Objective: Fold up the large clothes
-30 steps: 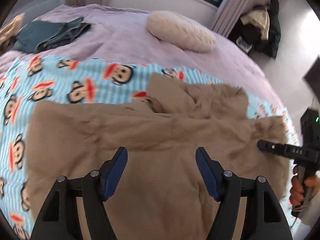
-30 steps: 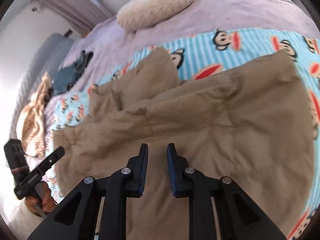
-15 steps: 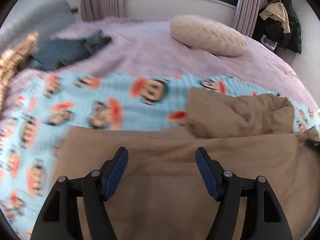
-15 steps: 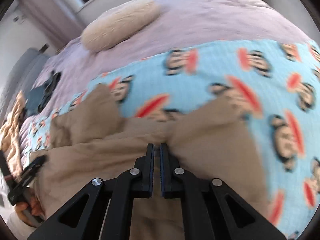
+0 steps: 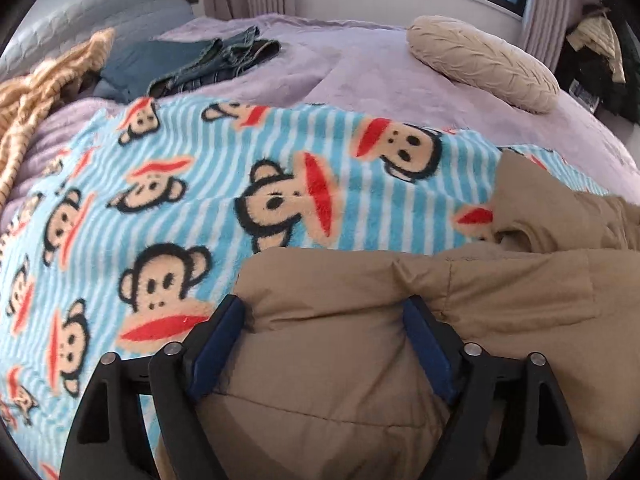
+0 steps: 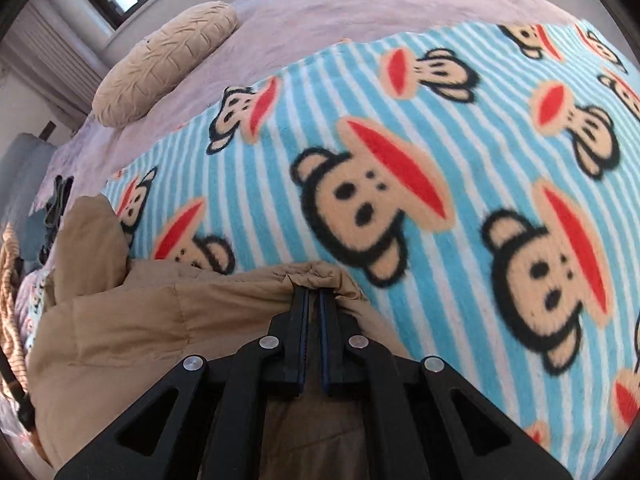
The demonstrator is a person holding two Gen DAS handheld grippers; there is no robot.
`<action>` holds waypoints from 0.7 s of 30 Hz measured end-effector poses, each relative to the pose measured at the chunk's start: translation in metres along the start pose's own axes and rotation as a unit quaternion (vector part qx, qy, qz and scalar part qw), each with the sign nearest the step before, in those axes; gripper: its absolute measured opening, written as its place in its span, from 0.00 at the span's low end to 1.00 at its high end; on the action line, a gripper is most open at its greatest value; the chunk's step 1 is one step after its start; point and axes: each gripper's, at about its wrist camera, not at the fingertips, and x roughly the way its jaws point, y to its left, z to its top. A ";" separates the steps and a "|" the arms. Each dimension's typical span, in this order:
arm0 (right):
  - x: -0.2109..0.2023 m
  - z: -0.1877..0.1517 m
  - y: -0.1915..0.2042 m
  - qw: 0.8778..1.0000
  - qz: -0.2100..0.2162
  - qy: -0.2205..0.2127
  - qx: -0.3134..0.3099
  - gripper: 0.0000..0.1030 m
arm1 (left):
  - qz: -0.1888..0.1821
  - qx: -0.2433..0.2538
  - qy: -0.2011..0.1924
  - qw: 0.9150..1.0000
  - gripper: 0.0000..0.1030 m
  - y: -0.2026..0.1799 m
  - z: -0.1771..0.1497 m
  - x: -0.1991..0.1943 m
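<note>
A tan padded jacket (image 5: 400, 320) lies on a blue striped monkey-print blanket (image 5: 200, 200) on the bed. My left gripper (image 5: 324, 316) is open, its two fingers straddling the jacket's left corner, with fabric bulging between them. My right gripper (image 6: 314, 296) is shut on the jacket's (image 6: 160, 312) far edge, which bunches up at the fingertips. The blanket (image 6: 440, 160) stretches beyond it. The jacket's hood or sleeve (image 5: 540, 208) lies crumpled at the right of the left wrist view.
A beige pillow (image 5: 480, 60) lies on the lilac bedcover (image 5: 360, 72) near the window. Folded jeans (image 5: 208, 60) and a tan knitted throw (image 5: 36, 92) sit at the far left. Dark clothes (image 5: 600, 52) hang at the far right.
Both grippers have moved forward to the jacket's far edge. My right gripper has closed on that edge. My left gripper stays open, now at the jacket's corner.
</note>
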 end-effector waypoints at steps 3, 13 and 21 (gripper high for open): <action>-0.006 -0.001 0.008 1.000 -0.020 -0.005 -0.010 0.07 | 0.004 -0.009 0.011 1.000 0.84 0.004 0.004 -0.004; -0.096 -0.052 0.023 0.999 -0.026 -0.034 -0.019 0.33 | 0.025 0.007 0.001 1.000 0.84 0.036 -0.028 -0.093; -0.130 -0.133 0.024 0.999 -0.019 -0.002 -0.026 0.38 | 0.028 -0.050 0.051 0.997 0.84 0.067 -0.088 -0.108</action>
